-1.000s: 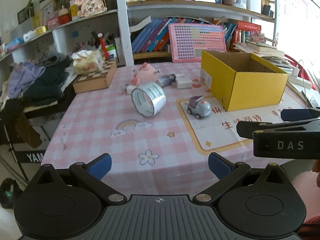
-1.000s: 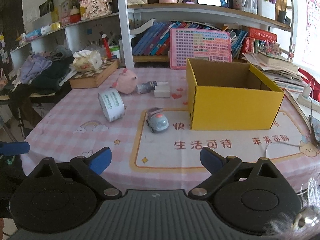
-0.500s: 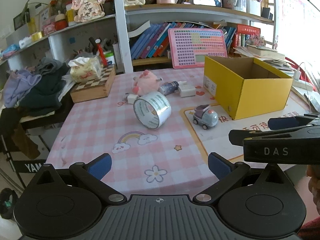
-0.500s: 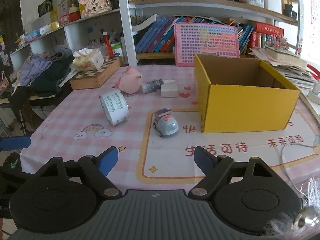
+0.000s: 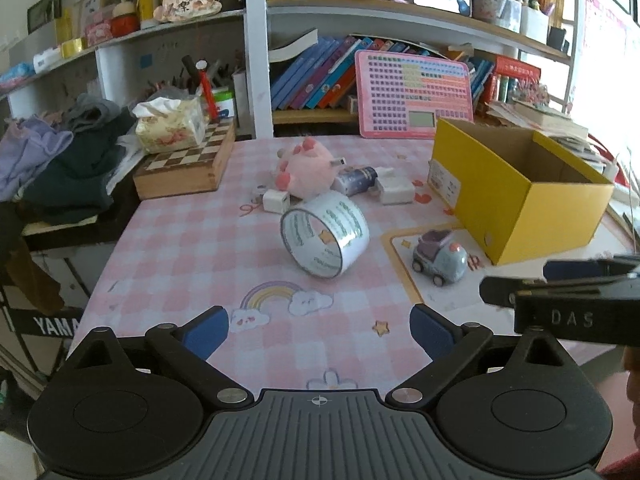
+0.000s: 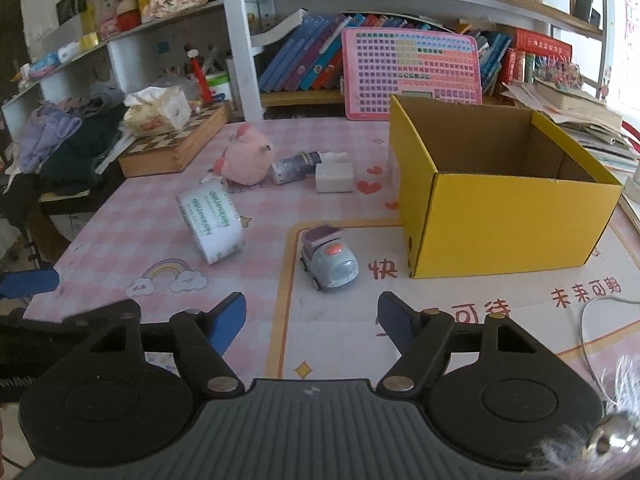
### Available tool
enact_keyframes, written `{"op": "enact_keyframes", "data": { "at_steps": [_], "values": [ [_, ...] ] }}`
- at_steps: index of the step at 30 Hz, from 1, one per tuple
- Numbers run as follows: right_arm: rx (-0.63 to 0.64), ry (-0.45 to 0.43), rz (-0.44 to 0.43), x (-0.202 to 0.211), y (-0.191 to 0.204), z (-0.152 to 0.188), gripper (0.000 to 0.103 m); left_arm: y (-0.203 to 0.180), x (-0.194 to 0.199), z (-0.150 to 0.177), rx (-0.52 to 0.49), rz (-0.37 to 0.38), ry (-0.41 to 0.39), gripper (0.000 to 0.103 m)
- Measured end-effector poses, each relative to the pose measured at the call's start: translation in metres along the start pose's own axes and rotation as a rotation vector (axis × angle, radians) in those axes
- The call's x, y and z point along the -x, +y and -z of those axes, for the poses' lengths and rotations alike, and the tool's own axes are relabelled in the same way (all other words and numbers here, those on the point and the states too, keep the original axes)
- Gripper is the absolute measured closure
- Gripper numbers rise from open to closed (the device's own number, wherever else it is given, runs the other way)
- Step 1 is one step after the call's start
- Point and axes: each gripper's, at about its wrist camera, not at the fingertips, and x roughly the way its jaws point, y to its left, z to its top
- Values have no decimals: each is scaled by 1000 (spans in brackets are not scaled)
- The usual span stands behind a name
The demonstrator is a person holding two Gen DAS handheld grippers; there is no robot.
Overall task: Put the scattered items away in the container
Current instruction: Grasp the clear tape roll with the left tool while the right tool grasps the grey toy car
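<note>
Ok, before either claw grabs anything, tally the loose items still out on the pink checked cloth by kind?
Soft toys: 1, the pink plush pig
Toy vehicles: 1, the grey-blue toy car
Tape: 1, the white printed tape roll
Bottles: 1, the small dark patterned bottle
White blocks: 2, large, small
Total: 6
</note>
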Motion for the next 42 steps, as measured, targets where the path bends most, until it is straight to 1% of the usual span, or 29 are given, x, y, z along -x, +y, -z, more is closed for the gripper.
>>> {"op": "enact_keyframes", "data": {
  "at_steps": [5,8,14,18,22,25,29,33,37,38,40,42],
  "values": [
    [-3,37,-6,-15,-4,-8,34,6,-16,-16,30,12,8,5],
    [23,47,-18,-21,-4,-13,36,8,-25,-25,56,26,7,6],
    [121,94,-26,-37,-3,-14,38,12,-50,-40,139,61,45,16],
    [167,88,-18,-49,-3,-16,38,14,-70,-46,182,75,85,24],
    [235,48,-21,-65,1,-23,38,12,-88,-54,205,100,81,24],
    [286,70,-21,-82,4,-29,40,9,-103,-62,226,116,96,24],
    [327,88,-14,-97,7,-36,40,9,-119,-72,266,134,110,24],
    [342,107,-12,-109,8,-40,40,8,-135,-79,260,125,132,24],
    [335,135,-16,-122,10,-45,40,10,-146,-80,263,99,161,24],
    [335,142,-18,-125,11,-46,40,11,-149,-80,258,92,167,25],
    [336,158,-20,-130,12,-48,40,14,-153,-80,254,80,181,32],
    [323,174,-23,-134,10,-50,40,19,-158,-78,261,73,197,41]
  ]
}}
